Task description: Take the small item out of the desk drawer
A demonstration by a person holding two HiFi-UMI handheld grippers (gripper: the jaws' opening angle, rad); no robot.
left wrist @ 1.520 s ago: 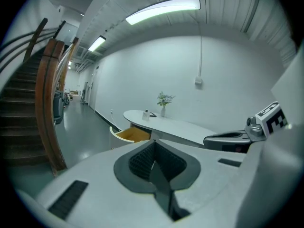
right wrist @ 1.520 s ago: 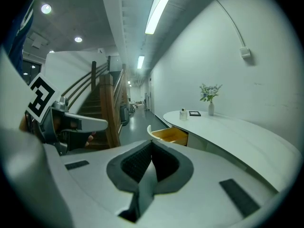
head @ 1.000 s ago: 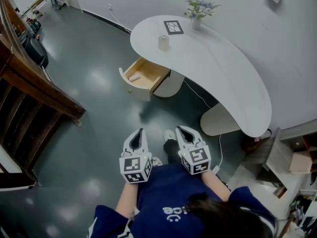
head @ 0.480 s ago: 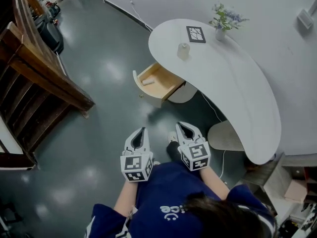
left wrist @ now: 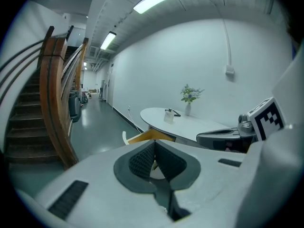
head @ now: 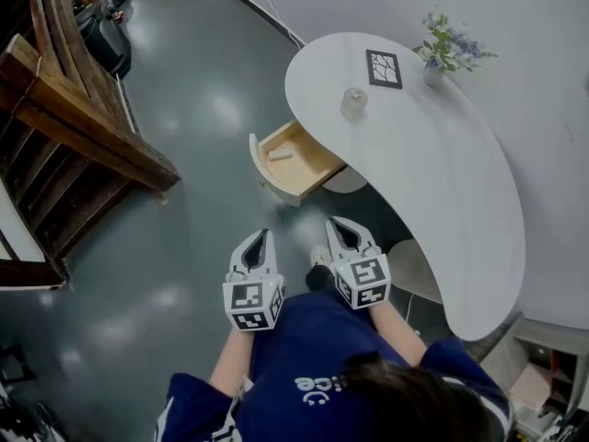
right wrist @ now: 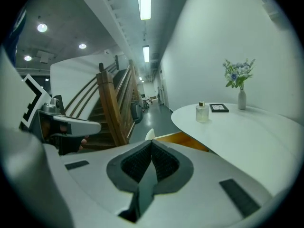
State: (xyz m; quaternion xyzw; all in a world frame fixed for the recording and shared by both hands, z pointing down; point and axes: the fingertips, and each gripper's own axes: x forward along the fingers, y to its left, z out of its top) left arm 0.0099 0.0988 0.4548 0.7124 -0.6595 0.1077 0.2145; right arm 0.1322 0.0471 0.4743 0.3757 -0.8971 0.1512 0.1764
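Observation:
The open wooden drawer (head: 293, 161) sticks out of the curved white desk (head: 433, 182) in the head view. A small pale item (head: 279, 154) lies inside it. My left gripper (head: 260, 237) and right gripper (head: 338, 225) are held side by side in front of the person's body, short of the drawer, both shut and empty. In the left gripper view the fingertips (left wrist: 153, 143) meet, with the drawer (left wrist: 144, 137) beyond them. In the right gripper view the right gripper (right wrist: 151, 143) is closed too, and the drawer's edge (right wrist: 183, 138) shows just past it.
A wooden staircase (head: 83, 127) rises at the left. On the desk stand a flower vase (head: 440, 55), a framed picture (head: 384, 68) and a small bottle (head: 354, 101). Dark glossy floor (head: 184, 238) lies between me and the drawer. Shelving sits at the lower right.
The desk and open drawer have come closer to both grippers as the person walks toward them. The two grippers stay shut and side by side.

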